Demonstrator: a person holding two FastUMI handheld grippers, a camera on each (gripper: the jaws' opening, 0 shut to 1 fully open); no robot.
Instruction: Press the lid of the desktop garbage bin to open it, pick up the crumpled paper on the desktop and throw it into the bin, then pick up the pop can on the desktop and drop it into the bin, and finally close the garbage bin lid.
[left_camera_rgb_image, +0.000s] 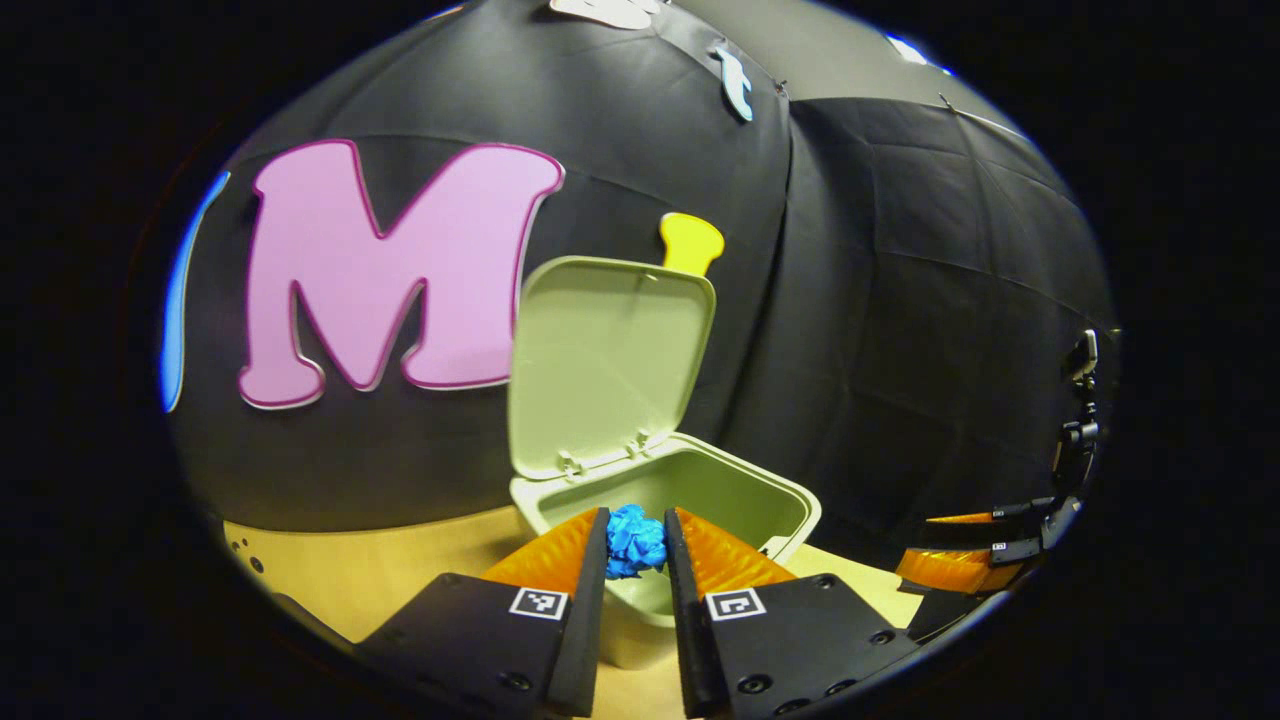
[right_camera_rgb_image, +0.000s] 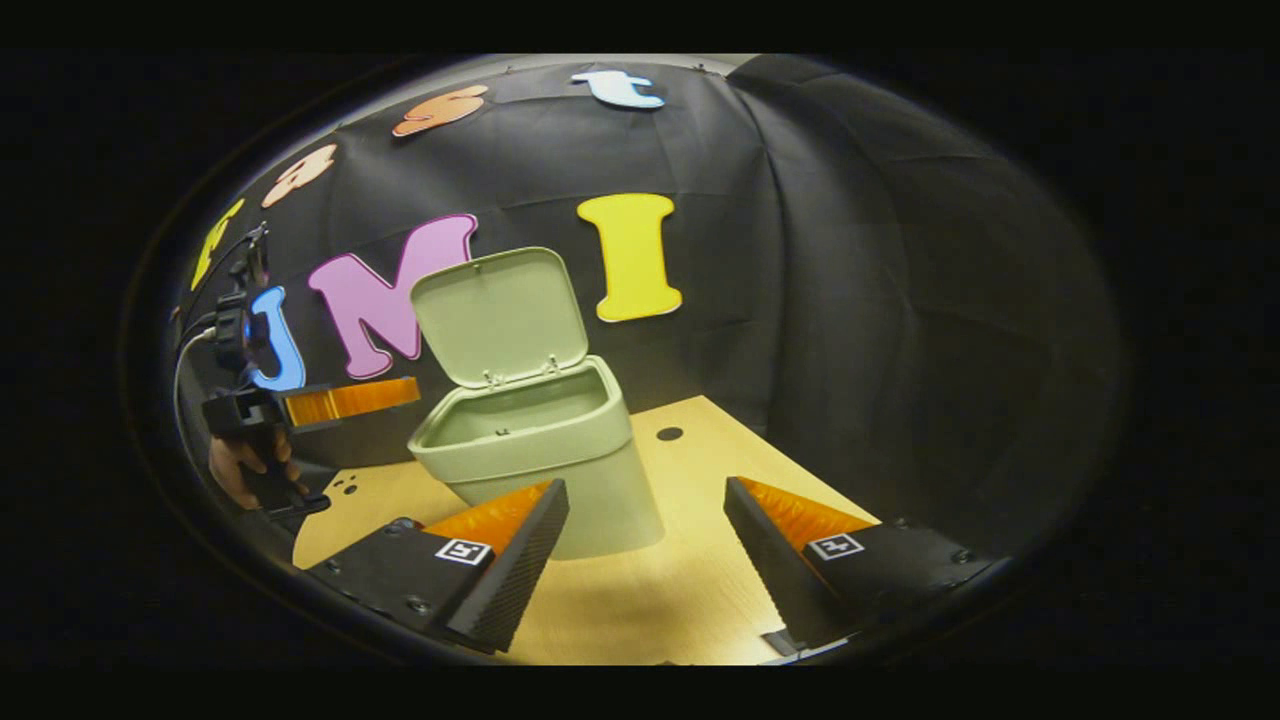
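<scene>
Left tongs (left_camera_rgb_image: 636, 545) clamp the blue crumpled paper (left_camera_rgb_image: 634, 538) just above the bin's (right_camera_rgb_image: 540, 455) near rim; lid (left_camera_rgb_image: 605, 360) stands upright. Right tongs (right_camera_rgb_image: 645, 520) gape, empty, over the bench (right_camera_rgb_image: 700, 440). Risk: releasing here could bounce the paper off the rim, outside.

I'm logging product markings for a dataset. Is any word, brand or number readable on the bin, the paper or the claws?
None can be read.
Bin and its open lid: plain, no print visible.
Crumpled paper: no print visible.
Square markers on the left claw and the right claw: black-and-white patterns, not words.
</scene>
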